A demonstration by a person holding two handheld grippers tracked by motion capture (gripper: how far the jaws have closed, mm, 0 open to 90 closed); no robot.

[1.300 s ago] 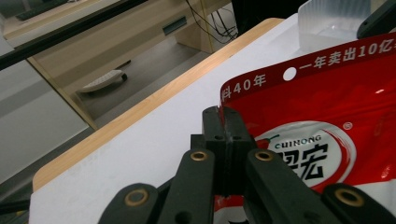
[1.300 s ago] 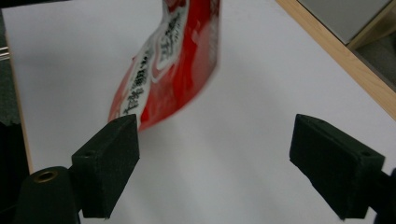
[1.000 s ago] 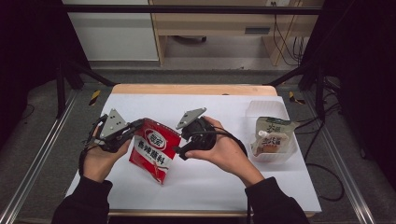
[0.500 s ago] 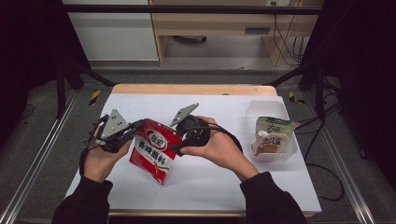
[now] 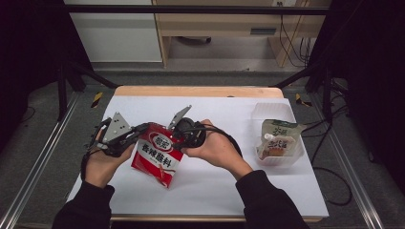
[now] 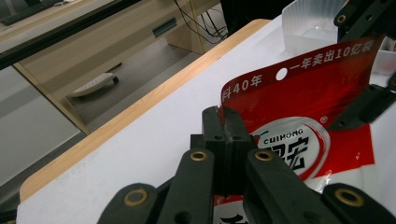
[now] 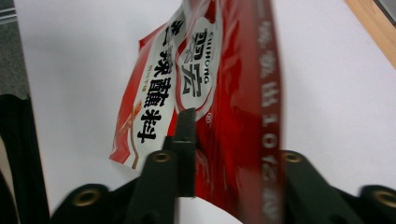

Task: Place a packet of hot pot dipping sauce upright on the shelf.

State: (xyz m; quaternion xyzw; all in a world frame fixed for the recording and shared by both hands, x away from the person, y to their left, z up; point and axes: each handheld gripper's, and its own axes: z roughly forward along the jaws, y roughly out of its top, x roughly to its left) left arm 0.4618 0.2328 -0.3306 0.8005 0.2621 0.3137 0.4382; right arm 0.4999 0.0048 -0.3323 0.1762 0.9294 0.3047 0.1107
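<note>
While clamped at its top-left corner by the left hand-held gripper (image 6: 223, 140) above the surface (image 5: 229, 186), red seasoning packet (image 5: 156, 153) held taut for tearing; right hand-held gripper (image 7: 229, 140) just closing around opposite top edge.

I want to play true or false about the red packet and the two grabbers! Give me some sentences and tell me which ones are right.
1. The left gripper is shut on the top edge of the red packet. True.
2. The red packet lies flat in the clear tub. False: it is held up above the white table, and the tub stands apart at the right.
3. A pale pouch with a spout sits in the clear tub. True.
4. The right gripper is far from the packet. False: the packet's edge runs between its fingers, which have just been closing.
</note>
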